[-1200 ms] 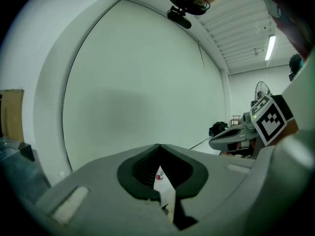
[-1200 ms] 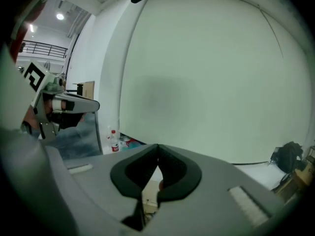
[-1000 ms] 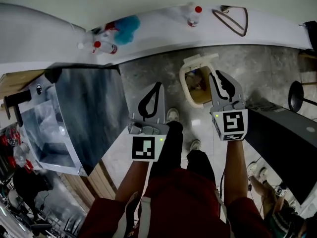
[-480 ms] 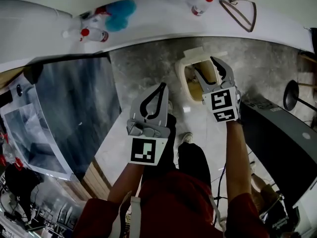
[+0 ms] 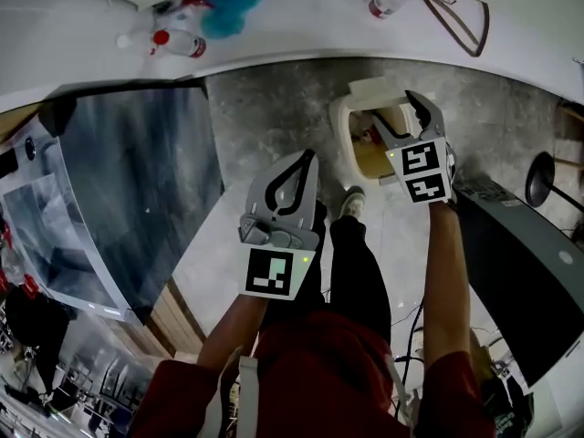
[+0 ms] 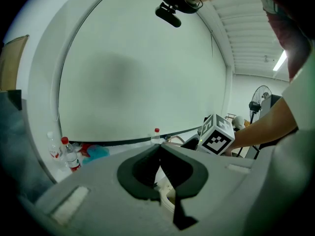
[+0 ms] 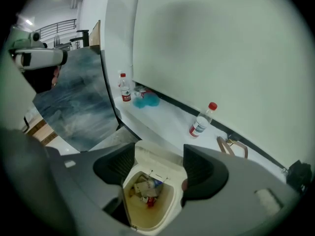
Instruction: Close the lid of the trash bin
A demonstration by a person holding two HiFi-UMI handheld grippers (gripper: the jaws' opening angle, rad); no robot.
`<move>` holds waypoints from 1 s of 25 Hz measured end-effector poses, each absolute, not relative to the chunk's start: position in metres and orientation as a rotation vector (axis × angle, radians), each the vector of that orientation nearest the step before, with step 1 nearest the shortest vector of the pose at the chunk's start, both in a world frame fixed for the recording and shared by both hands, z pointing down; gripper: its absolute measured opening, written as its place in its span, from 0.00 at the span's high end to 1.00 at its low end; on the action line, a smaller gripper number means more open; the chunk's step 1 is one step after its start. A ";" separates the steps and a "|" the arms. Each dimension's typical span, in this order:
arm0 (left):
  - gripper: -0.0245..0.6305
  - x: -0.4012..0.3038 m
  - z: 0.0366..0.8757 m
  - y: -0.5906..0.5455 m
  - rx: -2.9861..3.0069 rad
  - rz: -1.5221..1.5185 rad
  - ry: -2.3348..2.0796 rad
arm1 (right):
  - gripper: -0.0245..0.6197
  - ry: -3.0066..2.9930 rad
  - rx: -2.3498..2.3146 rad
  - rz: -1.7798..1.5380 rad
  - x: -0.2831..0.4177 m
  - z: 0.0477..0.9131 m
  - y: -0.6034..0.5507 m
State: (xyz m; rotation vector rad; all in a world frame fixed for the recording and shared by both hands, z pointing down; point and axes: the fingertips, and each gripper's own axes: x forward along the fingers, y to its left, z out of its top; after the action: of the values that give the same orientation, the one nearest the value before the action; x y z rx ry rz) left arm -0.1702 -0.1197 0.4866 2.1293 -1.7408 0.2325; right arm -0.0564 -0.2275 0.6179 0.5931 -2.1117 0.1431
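Left tool (image 5: 307, 159) hanging low, jaws meeting, empty. Right forearm (image 5: 444, 263) stretching forward, right tool (image 7: 158, 167) tilting steeply down, jaws opening wide above trash bin (image 7: 147, 219) standing on floor (image 5: 274, 117), lid (image 7: 156, 155) raised. Bottle (image 7: 201, 123) label too small for reading.

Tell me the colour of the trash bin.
The trash bin is cream, off-white; it shows best in the right gripper view.

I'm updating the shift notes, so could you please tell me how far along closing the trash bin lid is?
Done: nothing yet; the lid stands raised at the far edge of the trash bin, rubbish visible inside. In hand: the right claw hangs over the open bin, jaws opening with nothing gripped; the left claw is shut and empty. Left: reach the lid and swing it down.
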 end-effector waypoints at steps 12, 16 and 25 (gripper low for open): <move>0.97 -0.132 0.485 -0.118 2.159 0.253 -1.707 | 0.50 -2.124 0.614 0.243 -0.003 0.629 -0.156; 0.97 -0.113 0.499 -0.114 2.169 0.317 -1.677 | 0.51 -2.111 0.590 0.306 0.018 0.645 -0.129; 0.97 -0.085 0.545 -0.102 2.114 0.387 -1.627 | 0.51 -2.041 0.524 0.483 0.057 0.709 -0.078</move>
State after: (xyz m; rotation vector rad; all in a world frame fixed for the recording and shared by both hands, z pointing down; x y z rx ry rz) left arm -0.0851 -0.1019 0.5445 2.1143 -1.6265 0.3867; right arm 0.0574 -0.0775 0.7087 0.5238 -2.0414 0.4830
